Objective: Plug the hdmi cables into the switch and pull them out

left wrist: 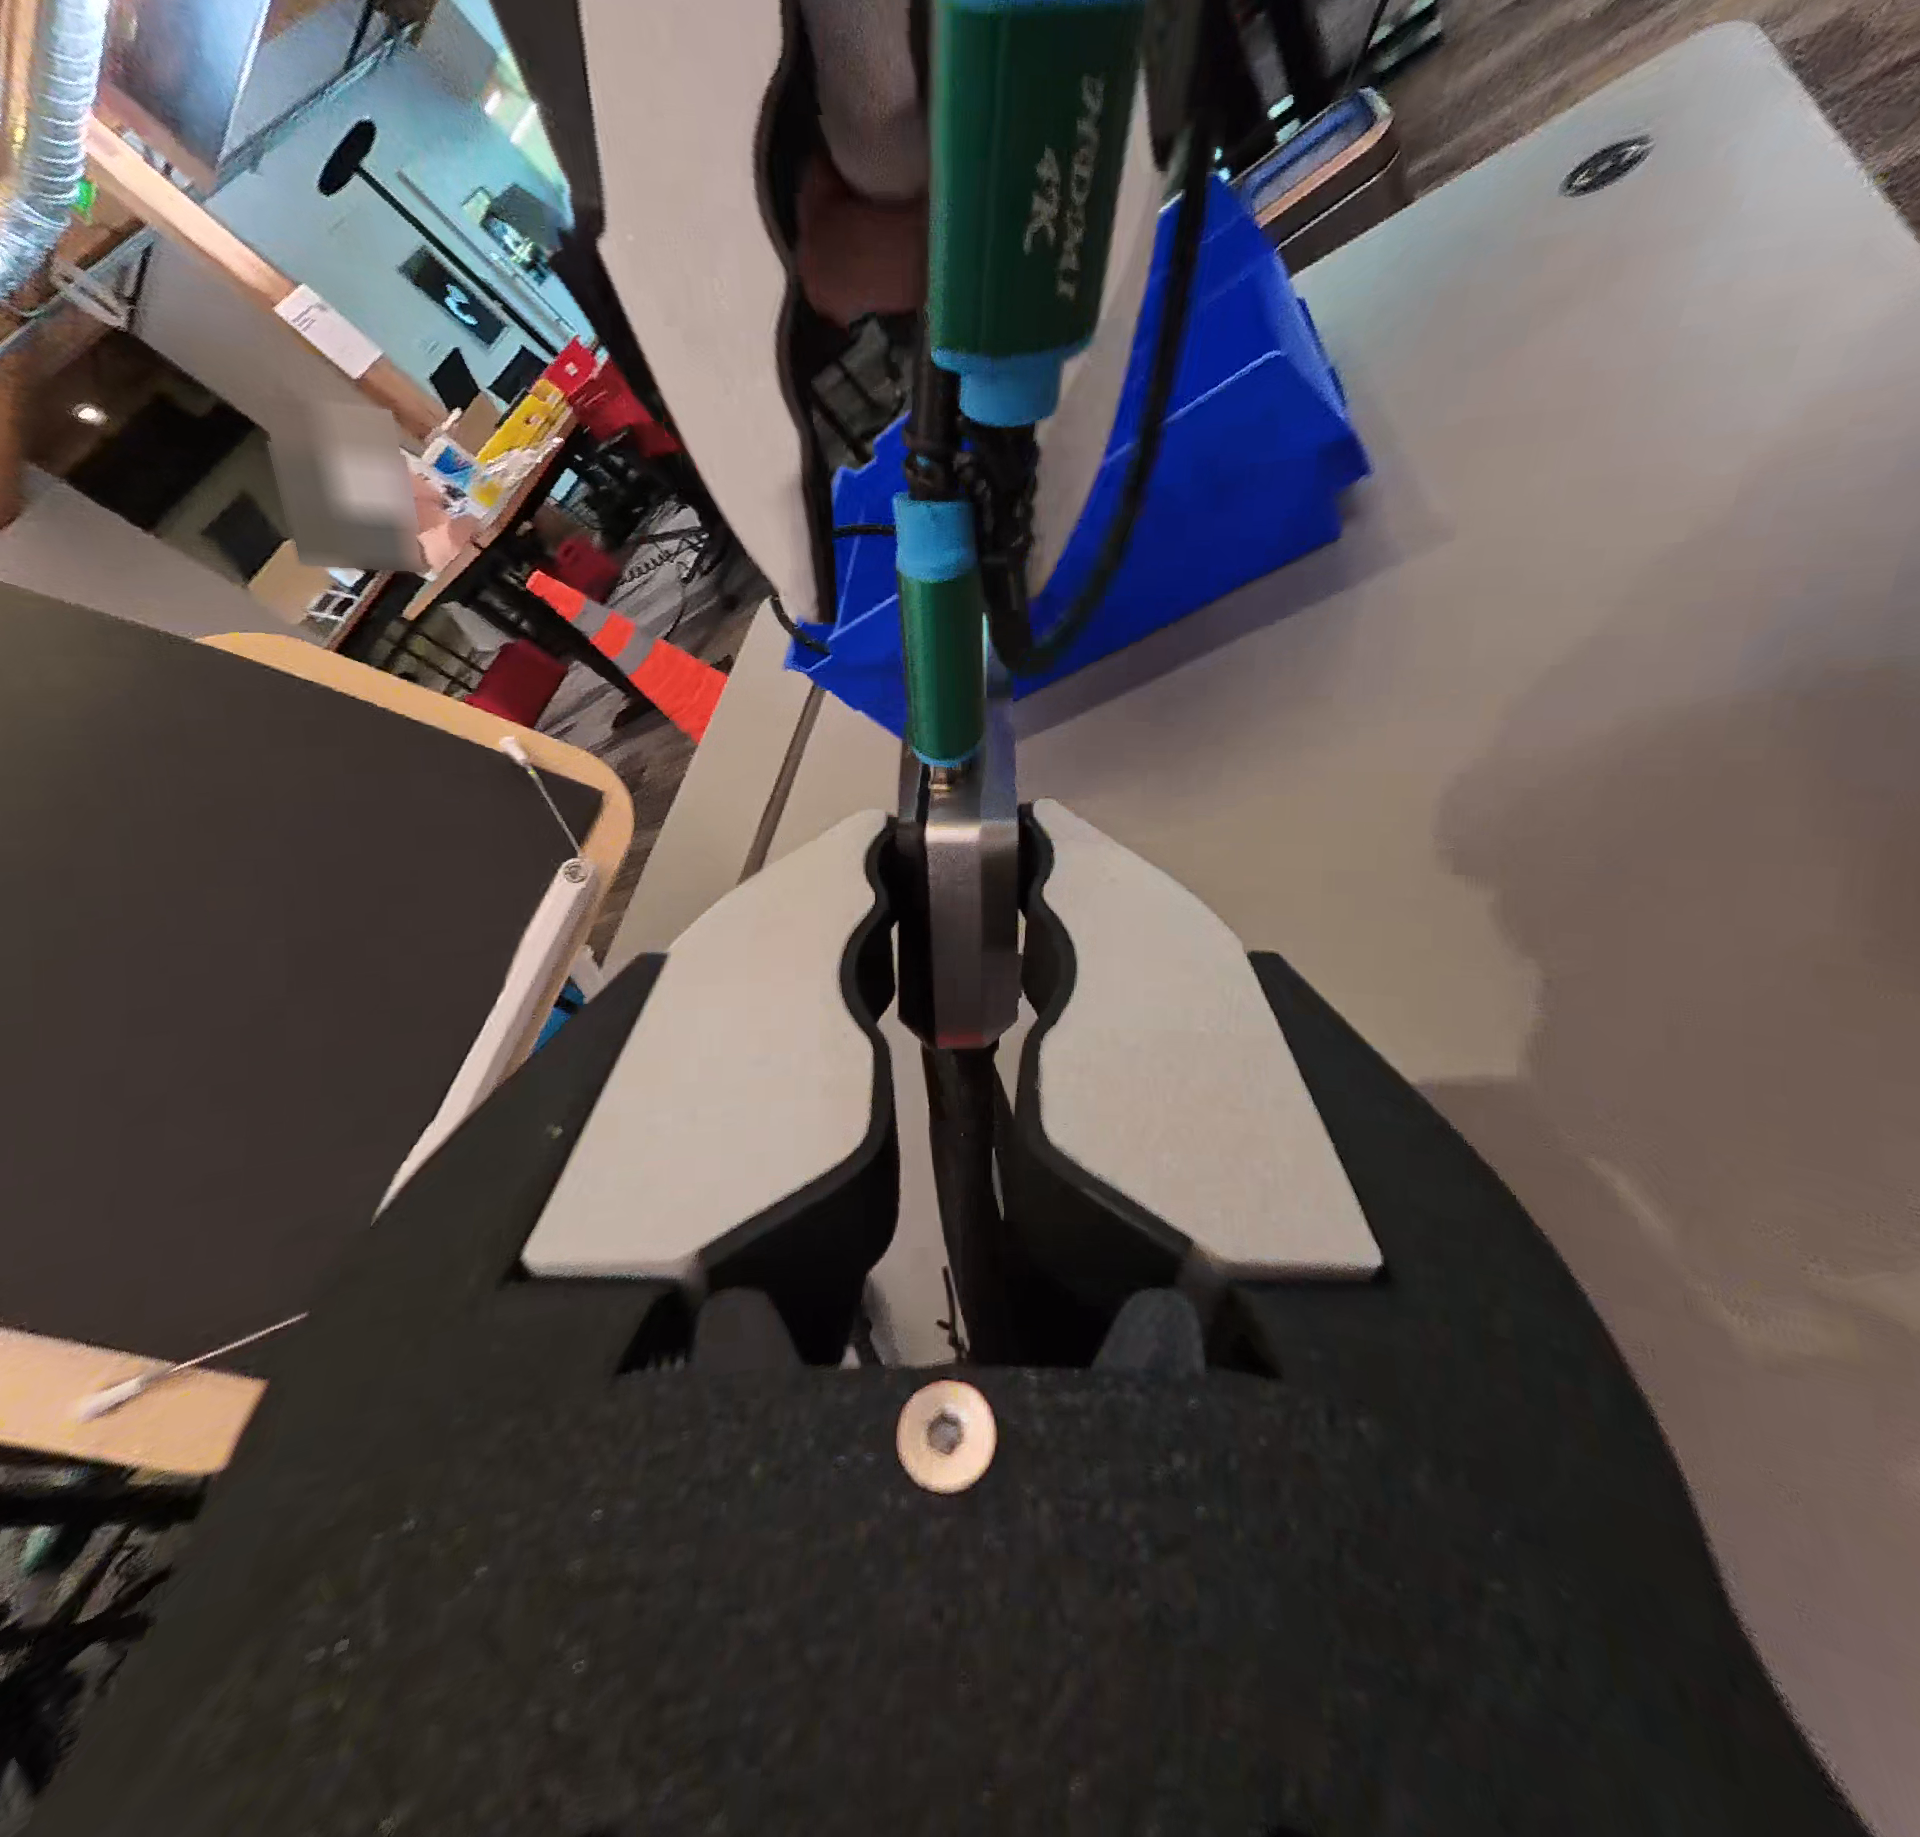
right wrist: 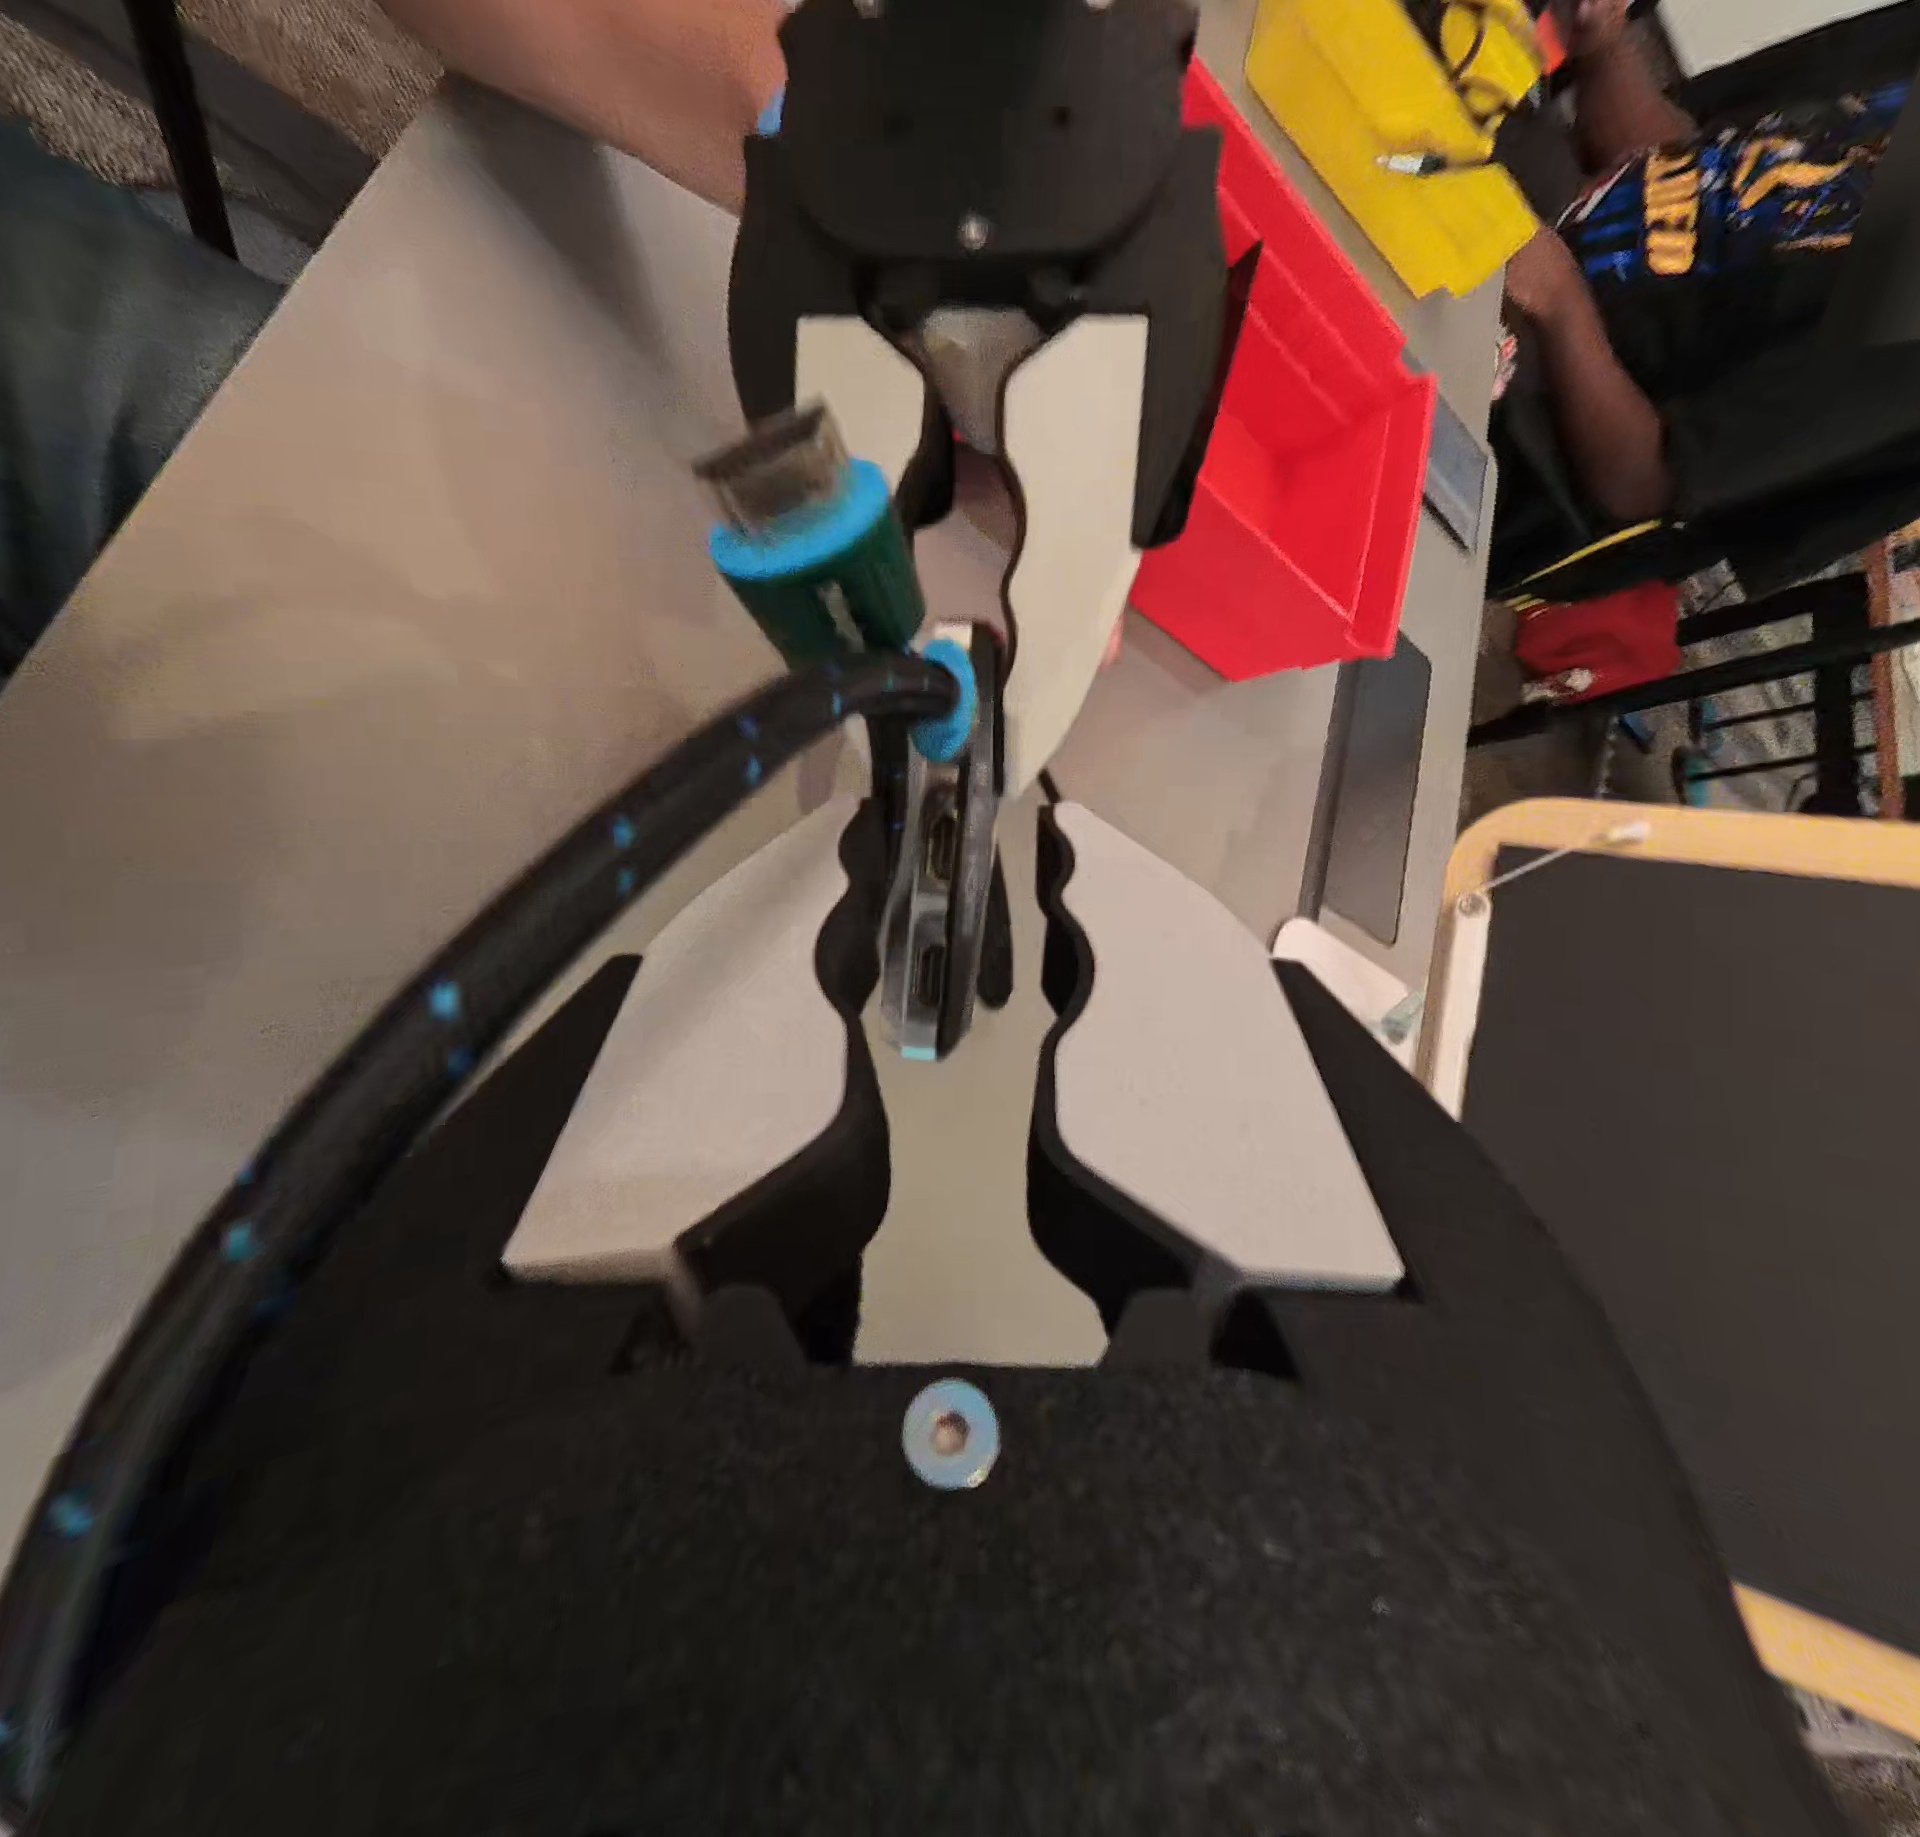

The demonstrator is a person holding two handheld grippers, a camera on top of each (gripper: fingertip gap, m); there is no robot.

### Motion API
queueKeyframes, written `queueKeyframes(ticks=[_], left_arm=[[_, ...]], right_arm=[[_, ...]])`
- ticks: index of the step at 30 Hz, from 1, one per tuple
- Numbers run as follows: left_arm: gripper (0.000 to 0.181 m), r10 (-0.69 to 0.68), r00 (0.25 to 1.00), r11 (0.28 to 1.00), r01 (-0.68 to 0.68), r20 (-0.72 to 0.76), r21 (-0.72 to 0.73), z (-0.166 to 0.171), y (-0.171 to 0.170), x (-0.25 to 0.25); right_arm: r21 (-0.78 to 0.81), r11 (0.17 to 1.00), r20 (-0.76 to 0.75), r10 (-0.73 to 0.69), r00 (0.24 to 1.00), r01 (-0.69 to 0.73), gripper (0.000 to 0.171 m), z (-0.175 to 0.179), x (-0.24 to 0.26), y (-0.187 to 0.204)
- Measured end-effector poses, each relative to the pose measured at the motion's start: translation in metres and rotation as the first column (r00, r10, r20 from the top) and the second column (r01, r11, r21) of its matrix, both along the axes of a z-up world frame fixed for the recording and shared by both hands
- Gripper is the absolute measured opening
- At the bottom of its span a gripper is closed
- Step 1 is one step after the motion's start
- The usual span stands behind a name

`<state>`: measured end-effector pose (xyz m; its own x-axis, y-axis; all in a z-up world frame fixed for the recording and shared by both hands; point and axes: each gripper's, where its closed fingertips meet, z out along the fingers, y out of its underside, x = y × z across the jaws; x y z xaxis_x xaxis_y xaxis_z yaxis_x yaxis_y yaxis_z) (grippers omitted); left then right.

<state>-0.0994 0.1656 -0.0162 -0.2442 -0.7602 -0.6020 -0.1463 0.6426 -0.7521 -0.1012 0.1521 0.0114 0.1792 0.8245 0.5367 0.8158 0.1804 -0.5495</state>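
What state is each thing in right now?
switch: clamped in the jaws of the left gripper; two ports show empty.
left gripper: shut on the switch.
right gripper: jaws open, straddling the switch.
loose green HDMI plug: unplugged, metal tip bare.
other green HDMI plug: apparently seated in the switch's end.

Left gripper (left wrist: pixel 956 914): black grainy body, pale grey finger plates, black wavy pads. Switch (left wrist: pixel 958 930): dark grey metal. HDMI plug (left wrist: pixel 1023 166) at 12 o'clock: dark green shell, light blue collars, white lettering. Second plug (left wrist: pixel 938 644): same green and blue. Bin (left wrist: pixel 1236 457): bright blue. Table (left wrist: pixel 1558 644): light grey. Cable (right wrist: pixel 436 1008) at 9 o'clock: black braid, blue flecks. Red bin (right wrist: pixel 1309 499) and yellow bin (right wrist: pixel 1382 104) seen at 1 o'clock. Board (right wrist: pixel 1704 1112): black, tan-edged.
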Motion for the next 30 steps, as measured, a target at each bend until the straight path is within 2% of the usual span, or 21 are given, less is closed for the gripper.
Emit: queueKeyframes(ticks=[4, 12, 13, 17, 22, 29, 30], left_arm=[[0.02, -0.011, 1.0, 1.0, 0.011, -0.027, -0.026, -0.005, 0.003, -0.002], [0.02, -0.04, 0.997, 0.998, 0.037, -0.07, -0.052, -0.011, -0.001, -0.002], [0.019, -0.038, 0.996, 0.998, 0.034, -0.078, -0.051, -0.012, -0.002, -0.002], [0.019, -0.005, 0.995, 1.0, 0.005, -0.104, 0.003, -0.022, -0.004, 0.003], [0.019, -0.011, 0.995, 1.0, 0.009, -0.101, -0.024, -0.02, -0.003, 0.002], [0.02, -0.104, 0.987, 0.986, 0.086, -0.119, -0.145, -0.02, -0.011, 0.0], [0.02, -0.121, 0.985, 0.981, 0.1, -0.121, -0.168, -0.021, -0.012, -0.001]], right_arm=[[-0.003, 1.0, -0.056, 0.004, 0.998, -0.004, 0.024, -0.005, -0.009, 0.002], [0.008, 0.999, -0.062, 0.033, 0.998, -0.032, 0.017, -0.012, -0.021, -0.001], [0.02, 1.0, -0.065, 0.025, 0.998, -0.024, 0.011, -0.012, -0.021, 0.001], [0.021, 0.999, 0.024, 0.027, 0.999, -0.028, 0.01, -0.023, -0.023, 0.002], [0.076, 0.997, 0.023, 0.019, 1.0, -0.021, 0.01, -0.021, -0.023, 0.004], [-0.014, 1.0, -0.243, -0.001, 0.97, -0.003, 0.01, -0.016, -0.021, 0.0], [0.01, 1.0, -0.278, -0.001, 0.961, 0.004, 0.017, -0.011, -0.022, 0.001]])
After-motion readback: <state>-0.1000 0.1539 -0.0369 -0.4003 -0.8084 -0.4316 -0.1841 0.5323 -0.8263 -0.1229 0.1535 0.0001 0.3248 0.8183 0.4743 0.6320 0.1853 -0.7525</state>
